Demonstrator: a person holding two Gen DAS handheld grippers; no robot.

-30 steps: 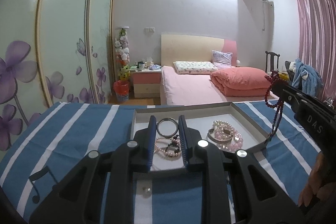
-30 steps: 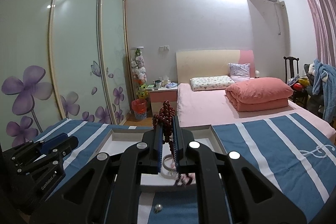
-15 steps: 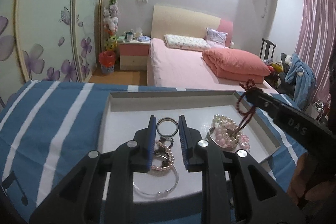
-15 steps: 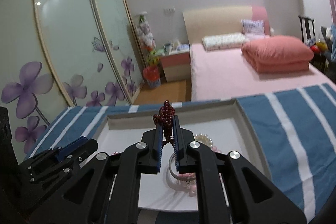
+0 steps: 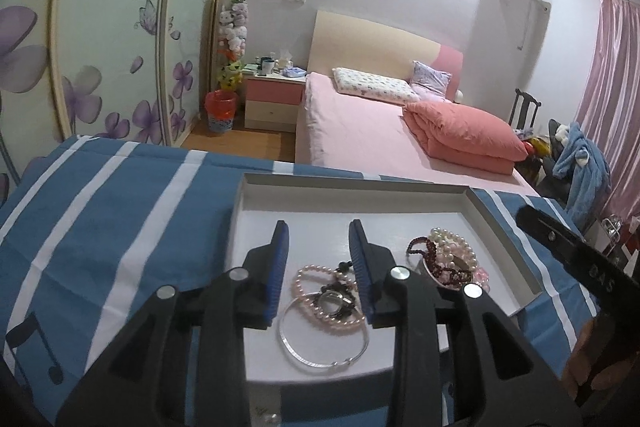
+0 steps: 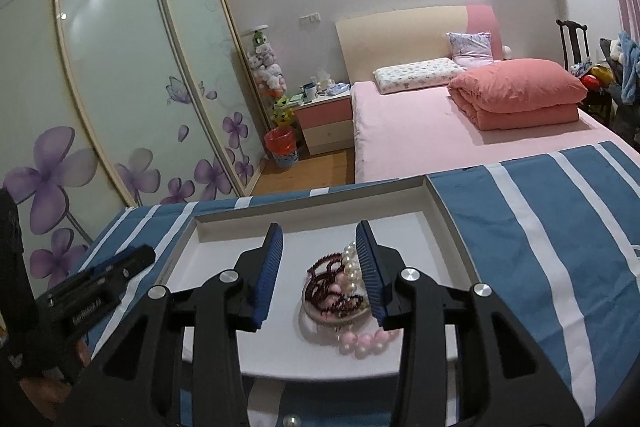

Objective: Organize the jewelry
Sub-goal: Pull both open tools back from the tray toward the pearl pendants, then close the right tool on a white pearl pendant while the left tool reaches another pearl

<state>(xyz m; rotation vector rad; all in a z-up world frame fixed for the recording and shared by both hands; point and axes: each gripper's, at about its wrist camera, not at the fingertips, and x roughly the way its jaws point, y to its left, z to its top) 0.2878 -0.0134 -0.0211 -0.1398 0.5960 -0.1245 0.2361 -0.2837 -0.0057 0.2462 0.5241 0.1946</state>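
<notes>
A shallow white tray (image 5: 360, 197) (image 6: 312, 215) lies on the blue striped cloth. My left gripper (image 5: 319, 237) is open and empty above a pink pearl bracelet (image 5: 308, 277), a dark piece (image 5: 334, 299) and a silver bangle (image 5: 320, 345). My right gripper (image 6: 319, 239) is open and empty over a second pile: a dark red bead string (image 6: 330, 291) (image 5: 438, 261) lies on a small dish with white pearls (image 6: 352, 265) and pink beads (image 6: 360, 341). The right gripper's finger also shows in the left wrist view (image 5: 576, 251).
The blue and white striped cloth (image 5: 120, 219) (image 6: 540, 239) covers the table. A loose pearl (image 5: 273, 418) (image 6: 291, 420) lies on it in front of the tray. A pink bed (image 5: 380, 131) and a wardrobe with flower doors (image 6: 100, 87) stand behind.
My right gripper opened and let the dark red bead string drop onto the pearl pile in the tray. Both grippers moved forward and tilted down over the tray. My left gripper opened wider.
</notes>
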